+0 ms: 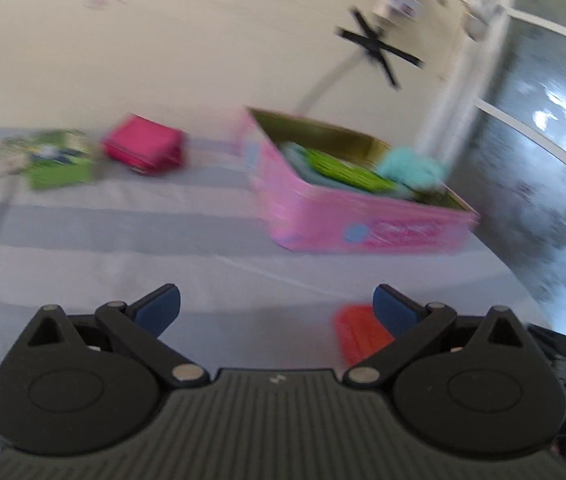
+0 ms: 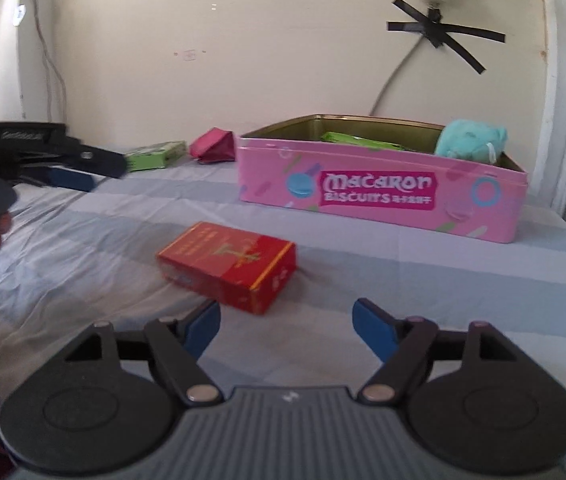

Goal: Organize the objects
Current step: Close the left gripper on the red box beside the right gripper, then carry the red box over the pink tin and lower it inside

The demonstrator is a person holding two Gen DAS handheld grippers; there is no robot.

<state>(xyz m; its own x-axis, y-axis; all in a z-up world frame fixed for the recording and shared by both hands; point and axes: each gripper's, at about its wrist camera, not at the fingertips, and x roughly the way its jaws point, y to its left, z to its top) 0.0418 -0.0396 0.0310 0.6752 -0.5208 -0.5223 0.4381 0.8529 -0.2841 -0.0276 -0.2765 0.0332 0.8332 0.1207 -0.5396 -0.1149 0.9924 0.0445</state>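
A pink macaron biscuit tin (image 2: 383,196) stands open on the striped bedsheet, holding a green packet (image 2: 359,139) and a teal plush (image 2: 471,139). A red box (image 2: 229,266) lies on the sheet just beyond my right gripper (image 2: 286,326), whose jaws stand open and empty. In the left wrist view the tin (image 1: 363,224) is blurred at the right, and the red box (image 1: 357,332) shows partly behind the right finger of my left gripper (image 1: 277,308), also open and empty. The left gripper (image 2: 79,170) also appears at the left of the right wrist view, held by a hand.
A green box (image 2: 157,155) and a magenta pouch (image 2: 213,148) lie at the back by the wall, also seen as green box (image 1: 61,164) and pouch (image 1: 145,148). A cable taped with black strips (image 2: 439,34) hangs on the wall. The bed edge drops off at right.
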